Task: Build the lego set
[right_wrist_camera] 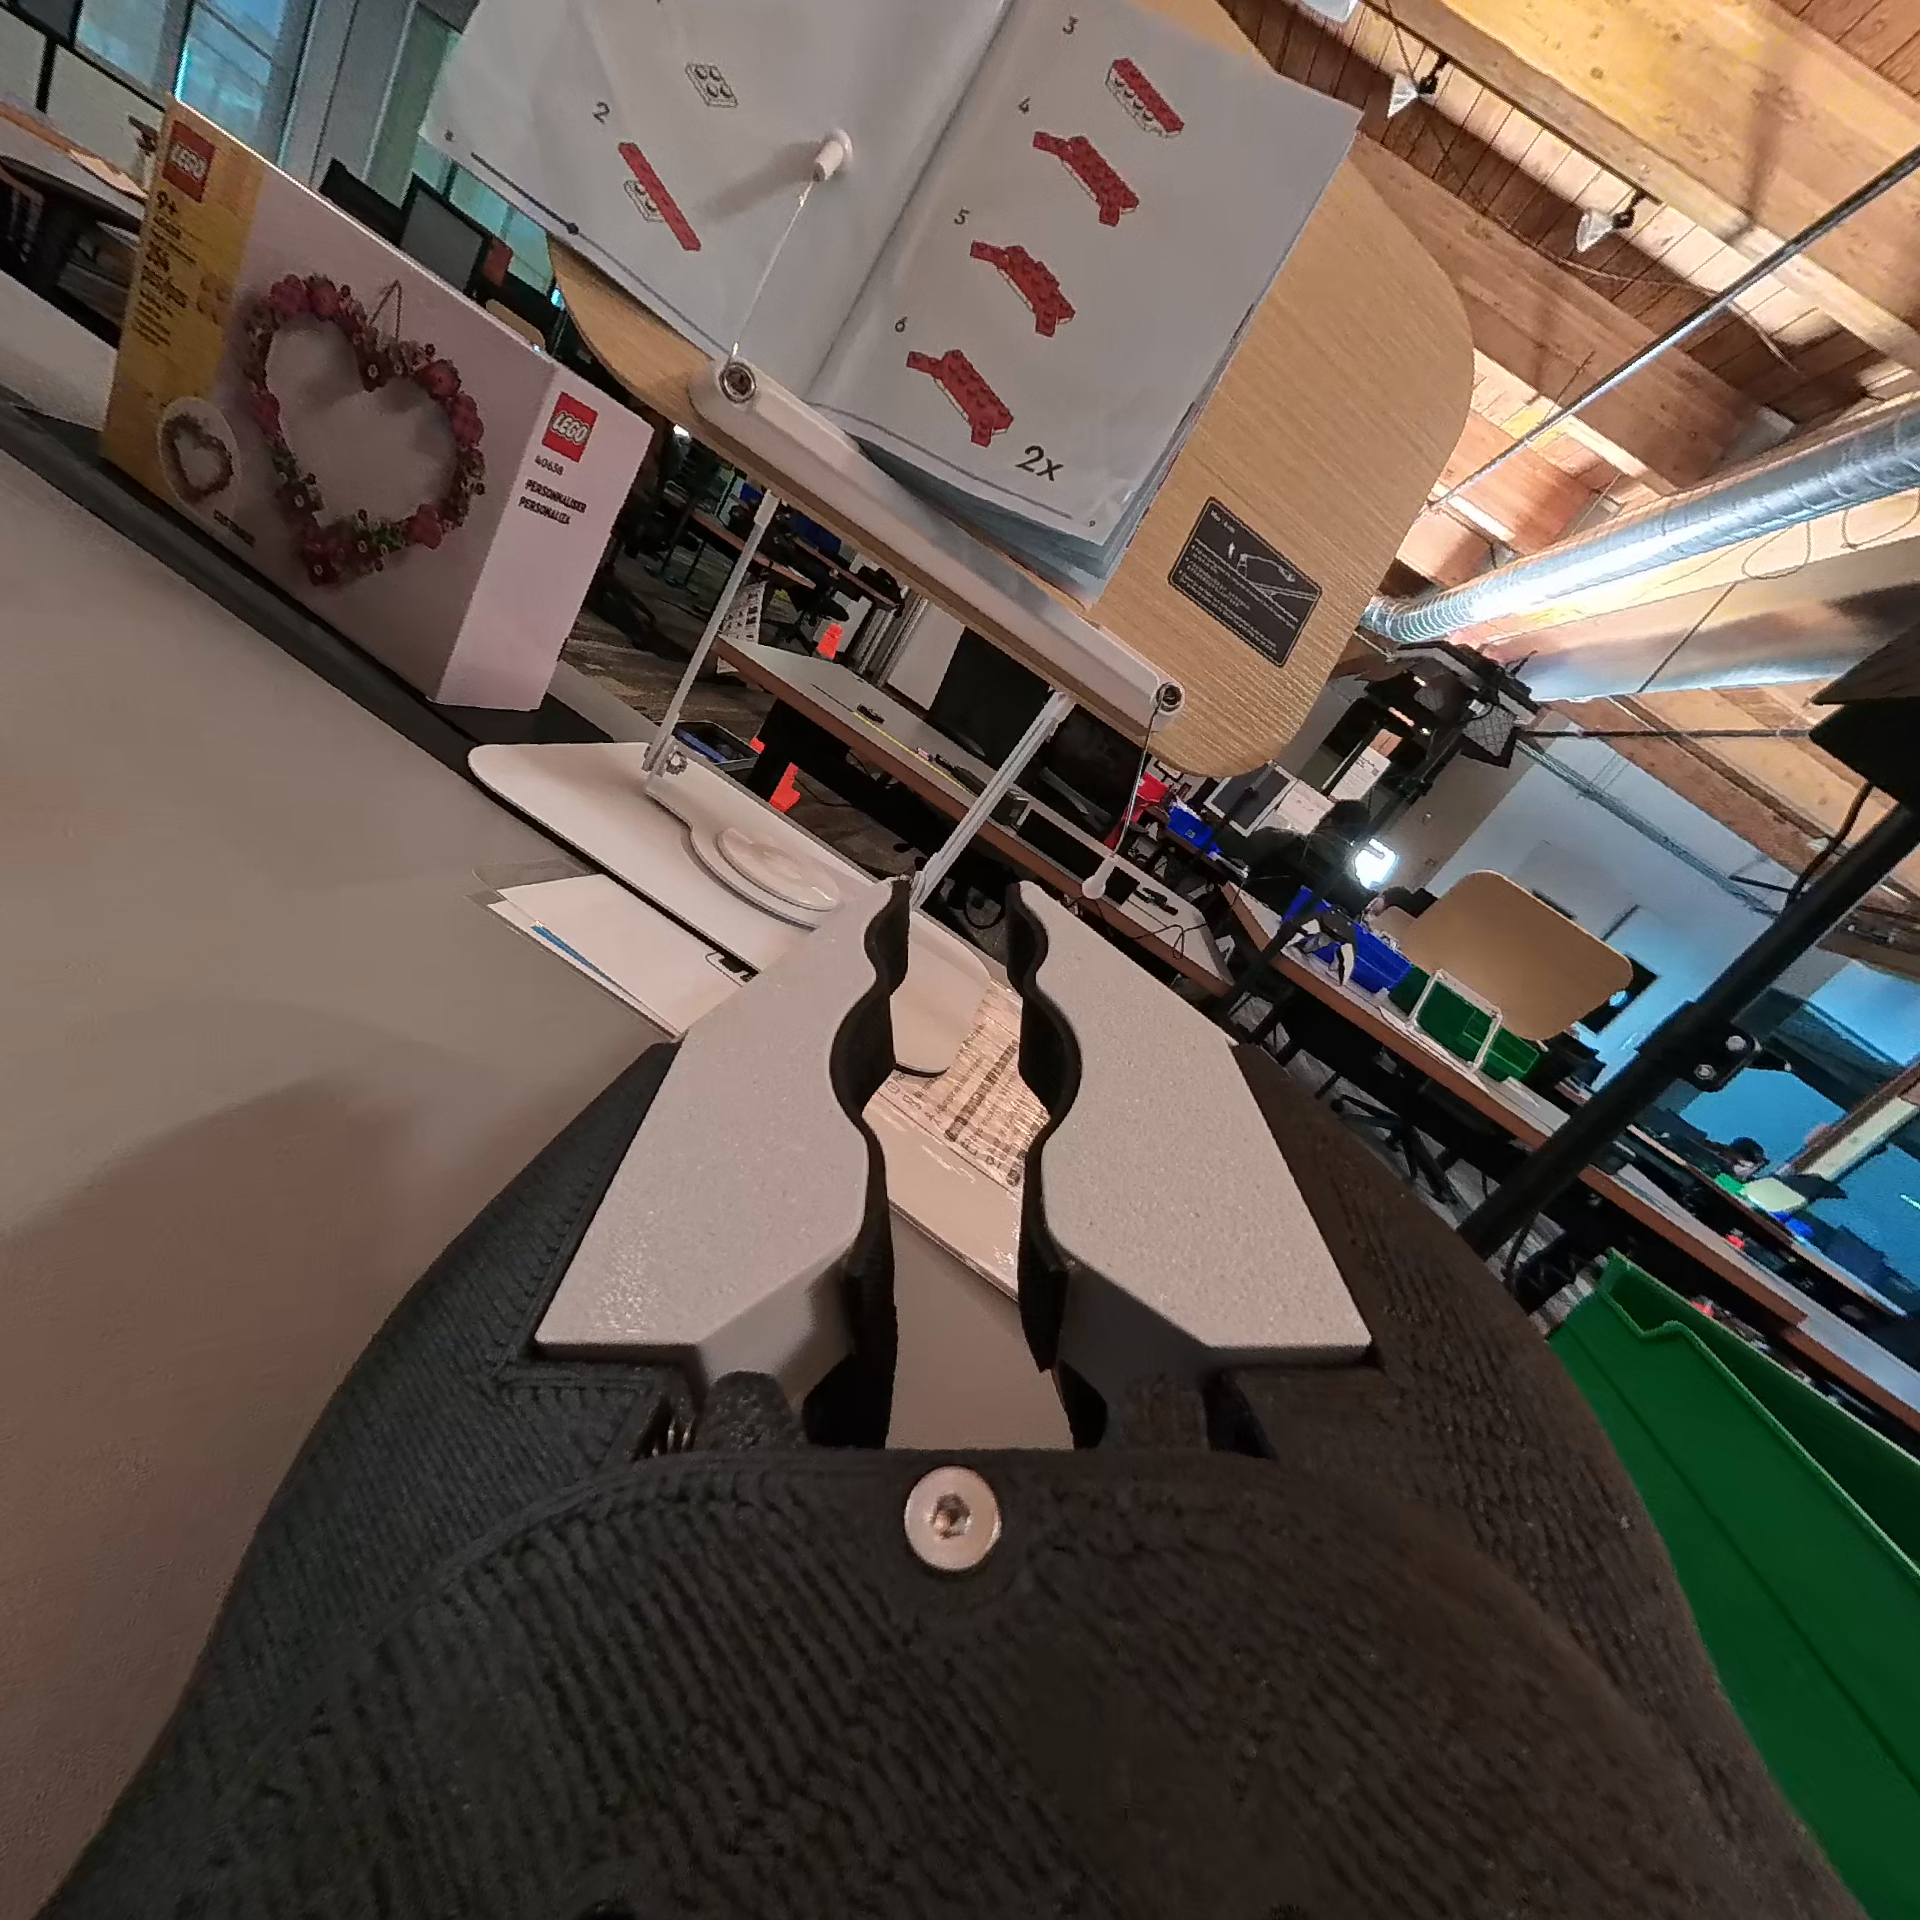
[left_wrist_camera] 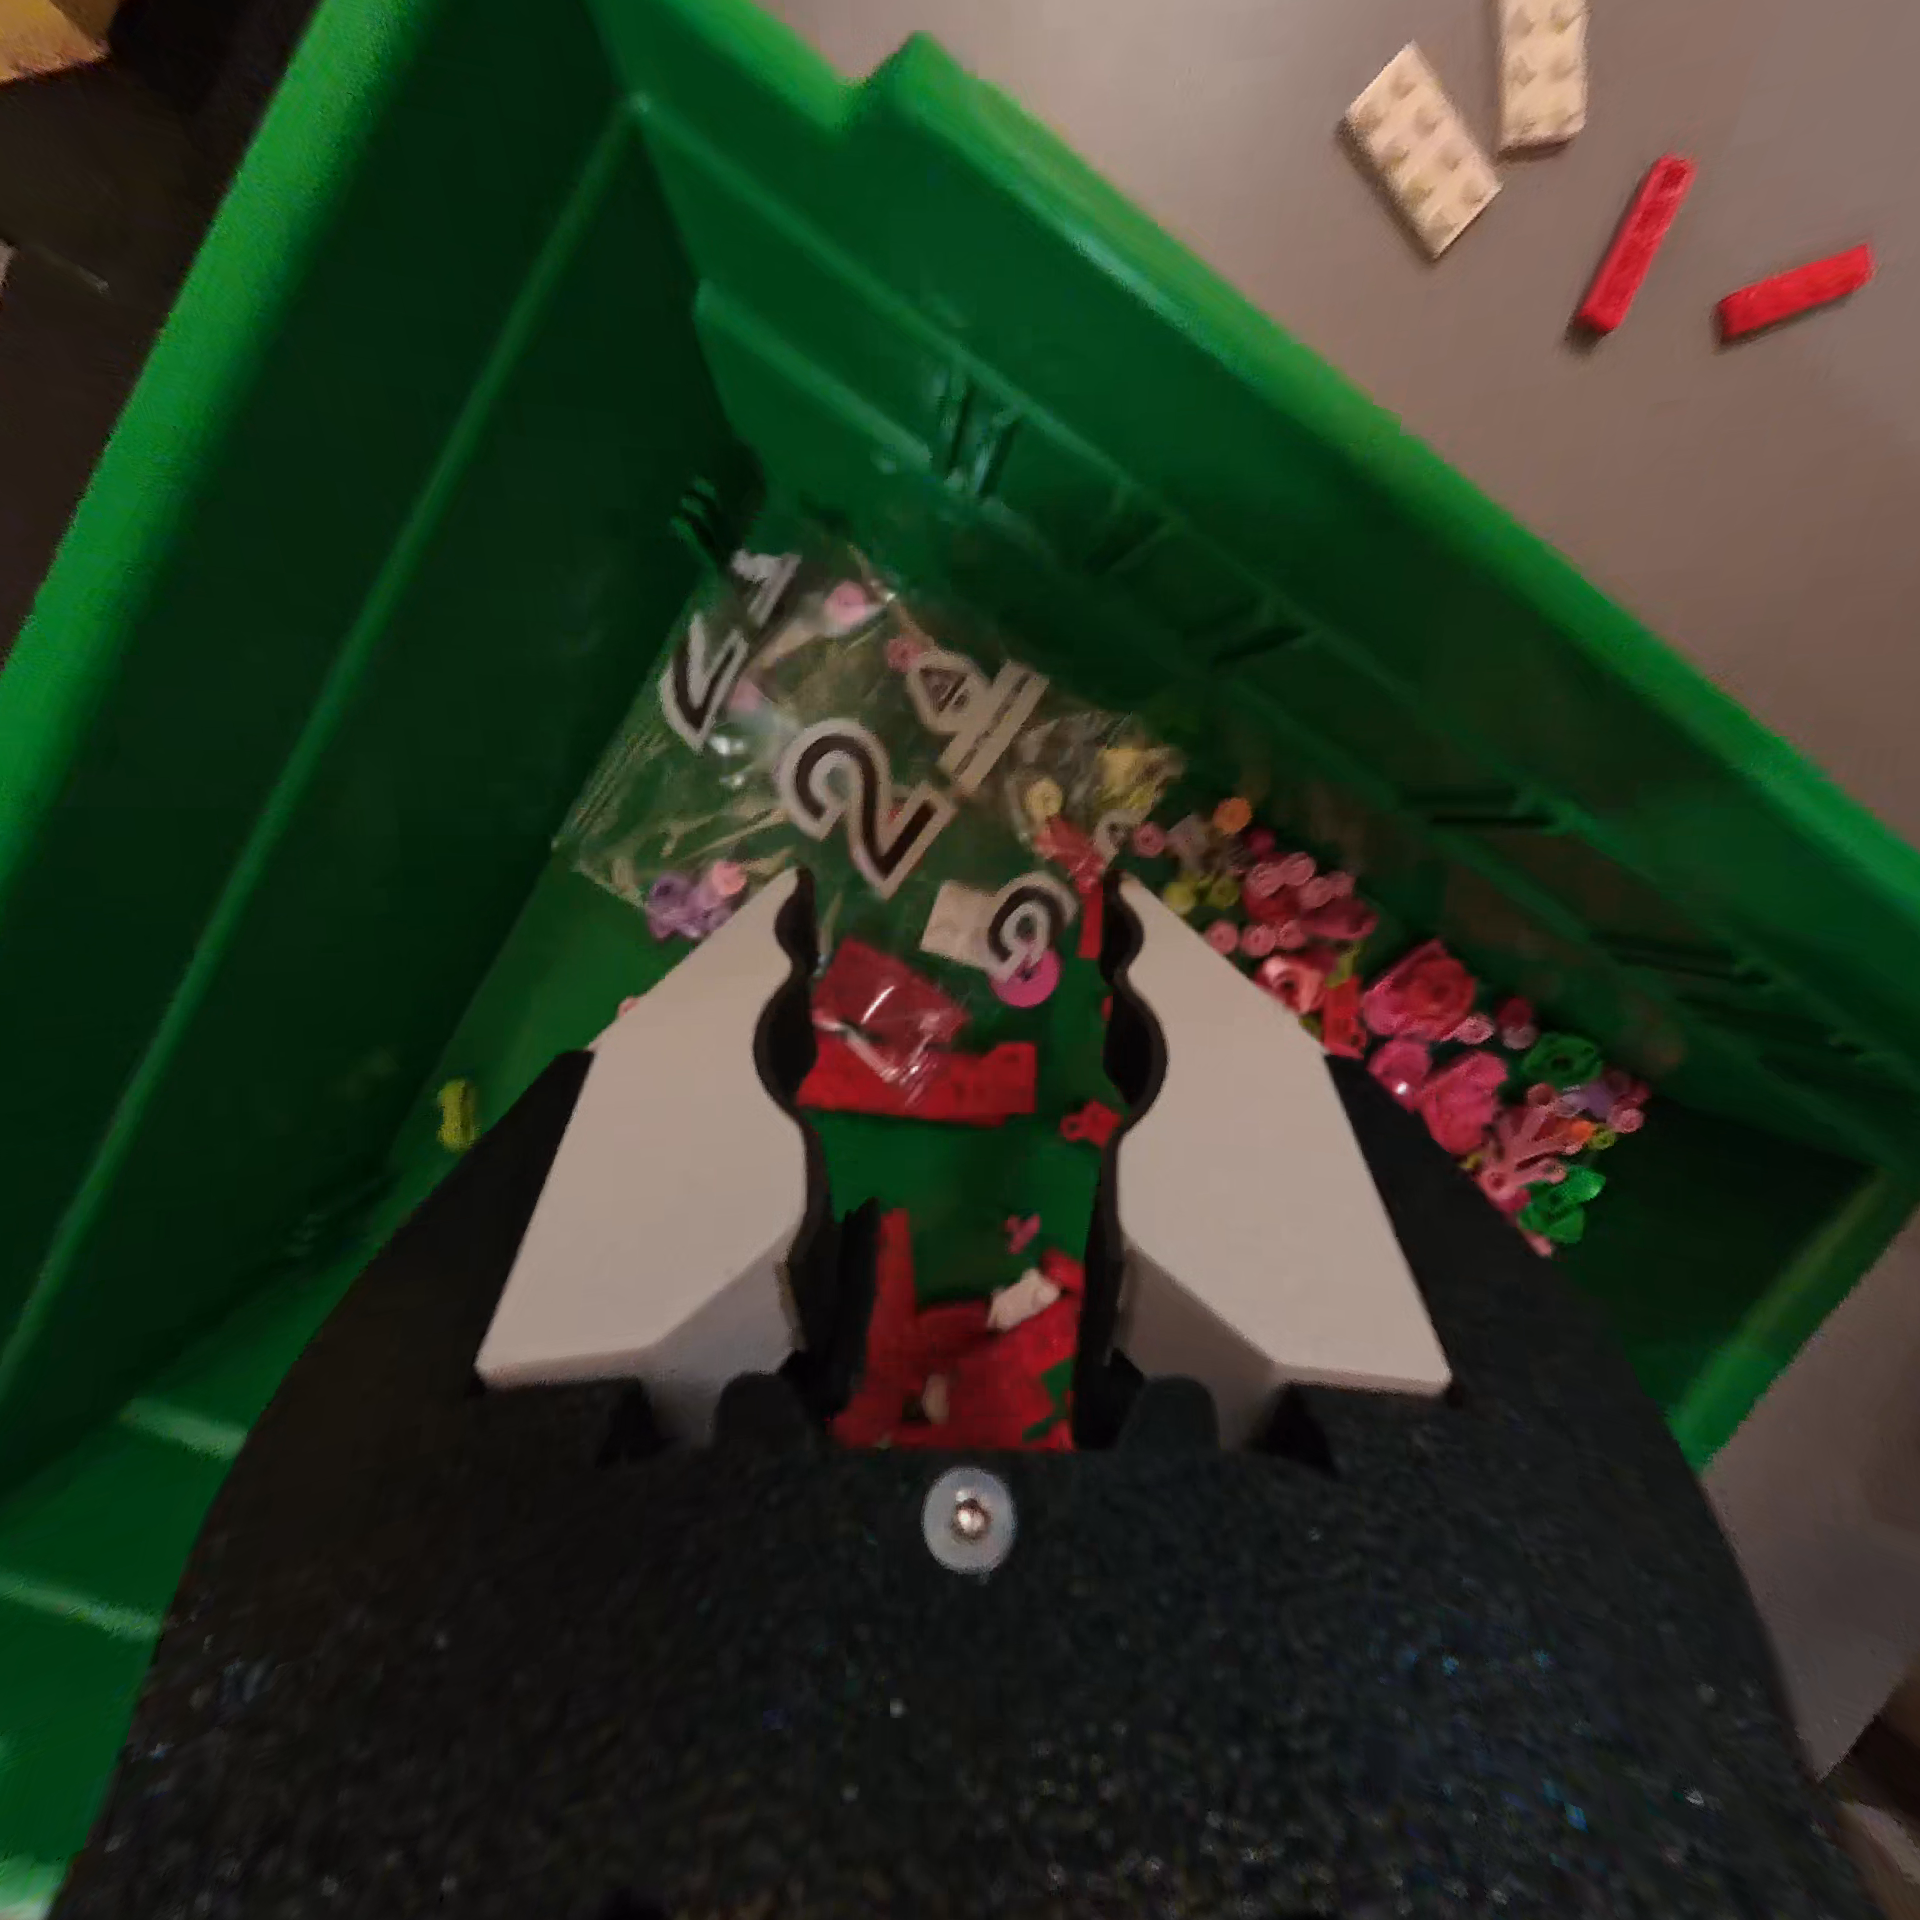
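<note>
My left gripper is open and empty, reaching down into a green bin. Below its fingers lie clear plastic bags with printed numbers, red plates and a heap of small pink, red and green flower pieces. On the grey table outside the bin lie two white plates and two red plates. My right gripper is open and empty, held low over the grey table, pointing toward the instruction booklet on its stand.
The set's box with a heart wreath picture stands at the back left of the table. The stand's white base and some papers lie ahead of the right gripper. A green bin's edge is at the right. The gap from one gripper's tips to the other's is roughly 50 centimeters.
</note>
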`<move>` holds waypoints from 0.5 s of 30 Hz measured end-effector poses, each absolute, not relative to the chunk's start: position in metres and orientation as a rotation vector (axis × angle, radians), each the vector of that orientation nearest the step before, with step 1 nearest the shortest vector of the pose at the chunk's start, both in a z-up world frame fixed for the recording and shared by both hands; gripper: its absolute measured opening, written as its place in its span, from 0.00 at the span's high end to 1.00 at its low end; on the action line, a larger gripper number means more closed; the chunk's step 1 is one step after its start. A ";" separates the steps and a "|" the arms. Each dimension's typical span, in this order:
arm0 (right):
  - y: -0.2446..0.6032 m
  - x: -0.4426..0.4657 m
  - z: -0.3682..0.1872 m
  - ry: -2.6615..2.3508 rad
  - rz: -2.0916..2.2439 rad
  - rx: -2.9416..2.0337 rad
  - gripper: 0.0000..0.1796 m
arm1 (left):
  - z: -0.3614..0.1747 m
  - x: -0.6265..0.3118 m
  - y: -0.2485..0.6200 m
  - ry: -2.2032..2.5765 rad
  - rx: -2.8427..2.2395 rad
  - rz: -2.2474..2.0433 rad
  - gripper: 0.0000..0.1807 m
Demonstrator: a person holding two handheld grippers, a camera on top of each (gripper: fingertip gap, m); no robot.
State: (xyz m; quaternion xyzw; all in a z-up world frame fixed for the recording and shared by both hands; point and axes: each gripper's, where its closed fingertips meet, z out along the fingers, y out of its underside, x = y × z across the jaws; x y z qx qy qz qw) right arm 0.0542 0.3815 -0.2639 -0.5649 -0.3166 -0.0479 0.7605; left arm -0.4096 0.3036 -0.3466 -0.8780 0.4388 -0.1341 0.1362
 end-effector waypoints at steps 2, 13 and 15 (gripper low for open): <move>0.381 0.054 -0.264 -0.687 -0.103 -1.229 0.91 | -0.346 -0.422 0.304 1.291 -2.584 -0.334 0.75; 0.381 0.054 -0.263 -0.686 -0.099 -1.227 0.91 | -0.365 -0.470 0.293 1.672 -2.679 0.057 0.84; 0.381 0.054 -0.263 -0.686 -0.099 -1.227 0.91 | -0.366 -0.464 0.298 1.660 -2.644 0.056 0.85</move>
